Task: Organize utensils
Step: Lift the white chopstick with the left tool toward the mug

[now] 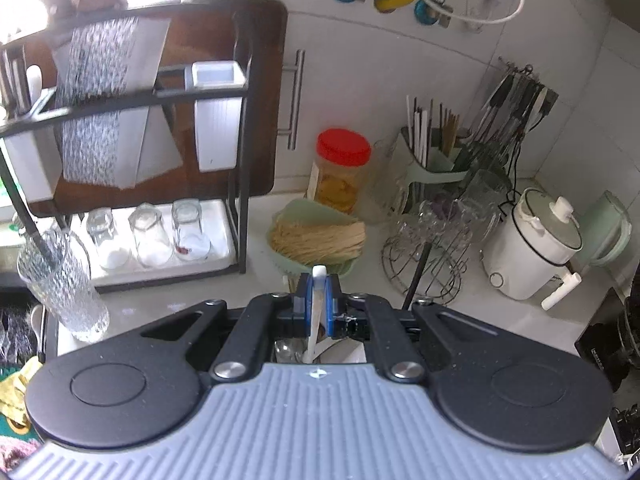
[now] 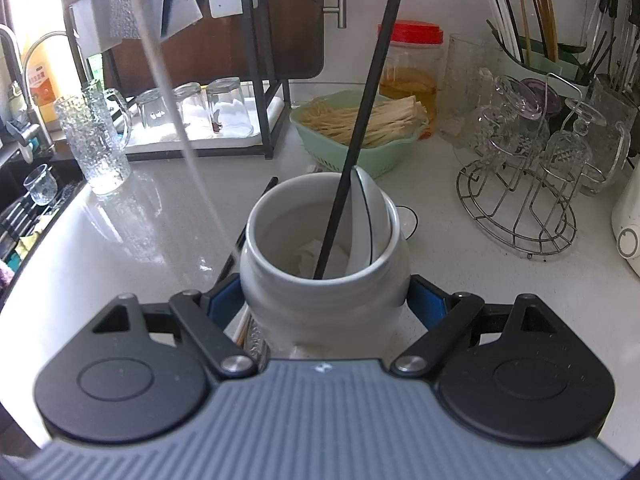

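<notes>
Broadly, a pale stone surface (image 2: 132, 216) carries everything, with a black metal rack (image 1: 236, 128) at its back left, whose white tray holds upturned glasses (image 1: 150, 236). To the right stand a wire stand (image 2: 520, 208) hung with clear glass cups, and beyond it a pale green utensil caddy (image 1: 432, 164) filled with upright chopsticks. A mint green basket (image 2: 360, 148) of pale dried noodles sits mid-surface, a red-lidded jar (image 1: 340, 168) just behind it, and a textured glass mug (image 2: 96, 140) stands near the left edge. Close to the right wrist camera, a white ceramic crock (image 2: 320, 256) sits between the blue pads of the right hand-held gripper (image 2: 326, 300), whose jaws stand wide and press against its sides. Inside the crock, a white spoon (image 2: 372, 216) leans on the far wall and a black chopstick (image 2: 360, 128) rises steeply out of it. The left hand-held gripper (image 1: 318, 300) is nearly fully closed, its blue pads pinching a slim white utensil handle (image 1: 316, 312) that runs down past the jaws above the surface.
</notes>
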Demonstrator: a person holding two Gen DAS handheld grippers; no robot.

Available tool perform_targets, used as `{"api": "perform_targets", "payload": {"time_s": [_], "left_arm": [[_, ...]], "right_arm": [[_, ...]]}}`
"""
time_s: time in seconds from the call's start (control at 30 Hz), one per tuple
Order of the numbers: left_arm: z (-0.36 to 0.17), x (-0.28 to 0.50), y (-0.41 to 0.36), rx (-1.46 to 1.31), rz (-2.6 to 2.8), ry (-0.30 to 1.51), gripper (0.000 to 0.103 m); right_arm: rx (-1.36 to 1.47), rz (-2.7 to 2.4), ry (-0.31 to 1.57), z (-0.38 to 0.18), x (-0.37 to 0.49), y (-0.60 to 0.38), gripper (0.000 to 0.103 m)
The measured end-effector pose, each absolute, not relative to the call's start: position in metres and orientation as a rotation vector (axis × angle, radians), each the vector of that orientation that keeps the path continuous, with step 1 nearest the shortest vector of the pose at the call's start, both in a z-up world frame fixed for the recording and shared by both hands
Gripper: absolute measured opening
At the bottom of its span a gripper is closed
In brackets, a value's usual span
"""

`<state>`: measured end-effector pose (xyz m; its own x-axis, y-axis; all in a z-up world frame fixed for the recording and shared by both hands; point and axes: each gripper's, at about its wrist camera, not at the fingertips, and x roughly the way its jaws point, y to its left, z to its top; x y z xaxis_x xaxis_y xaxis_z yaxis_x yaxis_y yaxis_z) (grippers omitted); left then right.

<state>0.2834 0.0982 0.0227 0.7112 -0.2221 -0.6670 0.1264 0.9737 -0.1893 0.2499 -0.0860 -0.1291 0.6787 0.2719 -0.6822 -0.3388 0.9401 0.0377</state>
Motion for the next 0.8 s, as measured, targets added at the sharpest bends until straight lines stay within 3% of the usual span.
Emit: {"api": "perform_targets", "payload": {"time_s": [0.8], "left_arm": [[0.102, 0.265, 0.075, -0.110, -0.295, 0.647, 0.007]], "right_arm": [[-0.089, 0.341, 0.744, -0.130, 0.249, -0.086, 0.089]]}}
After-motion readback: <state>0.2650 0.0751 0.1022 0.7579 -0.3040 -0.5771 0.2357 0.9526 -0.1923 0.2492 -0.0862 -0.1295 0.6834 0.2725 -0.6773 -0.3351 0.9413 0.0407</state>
